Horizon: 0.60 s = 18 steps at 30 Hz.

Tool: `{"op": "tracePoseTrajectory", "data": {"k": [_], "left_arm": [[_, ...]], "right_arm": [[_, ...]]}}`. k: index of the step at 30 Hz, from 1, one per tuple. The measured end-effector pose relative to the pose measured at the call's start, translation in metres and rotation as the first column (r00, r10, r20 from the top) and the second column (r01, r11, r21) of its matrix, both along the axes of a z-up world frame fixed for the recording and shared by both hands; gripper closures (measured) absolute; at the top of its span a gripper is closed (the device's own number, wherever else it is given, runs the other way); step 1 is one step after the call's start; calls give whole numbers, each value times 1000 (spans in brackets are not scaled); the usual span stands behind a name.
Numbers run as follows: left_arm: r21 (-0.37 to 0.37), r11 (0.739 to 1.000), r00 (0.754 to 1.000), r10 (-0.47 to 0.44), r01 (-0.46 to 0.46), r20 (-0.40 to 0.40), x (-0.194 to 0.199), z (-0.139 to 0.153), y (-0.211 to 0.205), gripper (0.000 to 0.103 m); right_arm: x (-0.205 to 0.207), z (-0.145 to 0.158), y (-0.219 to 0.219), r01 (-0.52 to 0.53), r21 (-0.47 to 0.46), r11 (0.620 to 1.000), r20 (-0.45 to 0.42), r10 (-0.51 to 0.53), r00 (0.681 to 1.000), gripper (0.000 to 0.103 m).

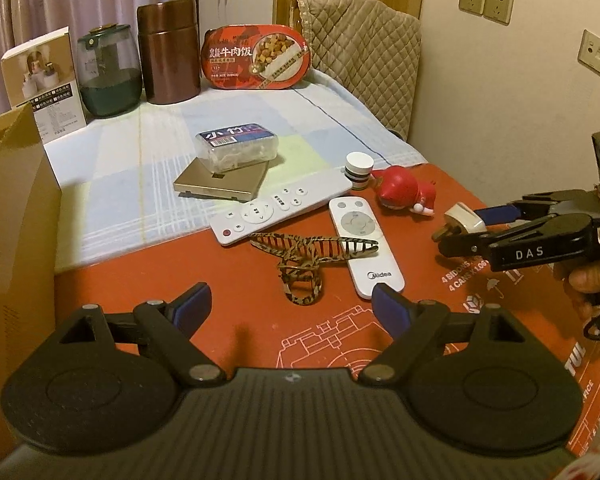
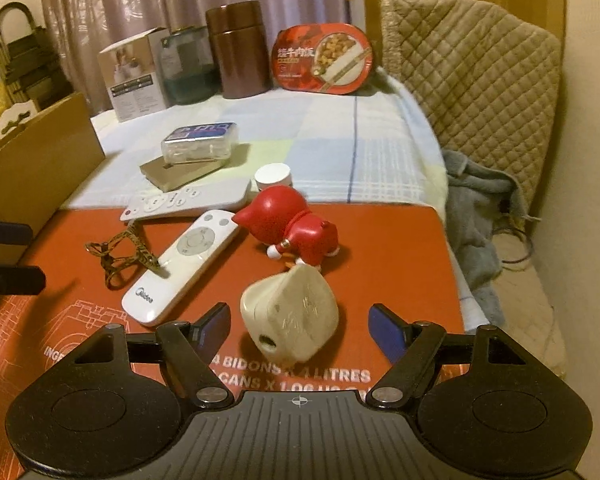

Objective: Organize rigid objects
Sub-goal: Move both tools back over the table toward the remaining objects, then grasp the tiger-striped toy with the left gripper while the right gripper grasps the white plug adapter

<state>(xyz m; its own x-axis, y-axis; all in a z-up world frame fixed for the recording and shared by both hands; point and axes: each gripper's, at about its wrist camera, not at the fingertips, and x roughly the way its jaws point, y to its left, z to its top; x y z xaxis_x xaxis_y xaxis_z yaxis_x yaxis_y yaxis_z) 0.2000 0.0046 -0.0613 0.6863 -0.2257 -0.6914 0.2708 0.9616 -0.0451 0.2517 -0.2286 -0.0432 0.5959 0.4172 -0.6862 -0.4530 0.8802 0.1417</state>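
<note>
My left gripper (image 1: 292, 304) is open and empty, low over a red printed board (image 1: 160, 280). Just beyond its fingertips lies a tiger-striped hair claw (image 1: 300, 258), resting partly on a small white Midea remote (image 1: 364, 244). A longer white remote (image 1: 284, 204) lies behind them, with a red figurine (image 1: 404, 190) to the right. My right gripper (image 2: 300, 328) is open around a cream plug adapter (image 2: 288, 320). There is a gap between the adapter and each blue pad. In the left wrist view the right gripper (image 1: 460, 227) comes in from the right with the adapter (image 1: 464, 216) at its tips.
A cardboard box (image 1: 12, 200) stands at the left. A clear plastic box (image 1: 236, 146) sits on a flat gold case (image 1: 220, 180), near a white round pot (image 1: 358, 170). At the back stand a carton, a glass jar, a brown canister (image 1: 168, 52) and a meal tub (image 1: 256, 58).
</note>
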Motion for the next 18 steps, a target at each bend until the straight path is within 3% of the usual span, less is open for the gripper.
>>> {"op": "tracePoseTrajectory", "data": {"k": [4, 11, 18], "left_arm": [[-7, 1000, 1000, 0, 0, -5, 3, -3, 1, 18], [-14, 1000, 1000, -1, 1, -8, 4, -7, 2, 18], [-21, 1000, 1000, -8, 8, -3, 6, -8, 1, 19]], "right_arm": [[5, -3, 3, -38, 12, 999, -15, 38, 999, 31], [-1, -2, 6, -49, 32, 998, -33, 50, 998, 53], [-21, 3, 17, -3, -39, 999, -17, 2, 1000, 54]]}}
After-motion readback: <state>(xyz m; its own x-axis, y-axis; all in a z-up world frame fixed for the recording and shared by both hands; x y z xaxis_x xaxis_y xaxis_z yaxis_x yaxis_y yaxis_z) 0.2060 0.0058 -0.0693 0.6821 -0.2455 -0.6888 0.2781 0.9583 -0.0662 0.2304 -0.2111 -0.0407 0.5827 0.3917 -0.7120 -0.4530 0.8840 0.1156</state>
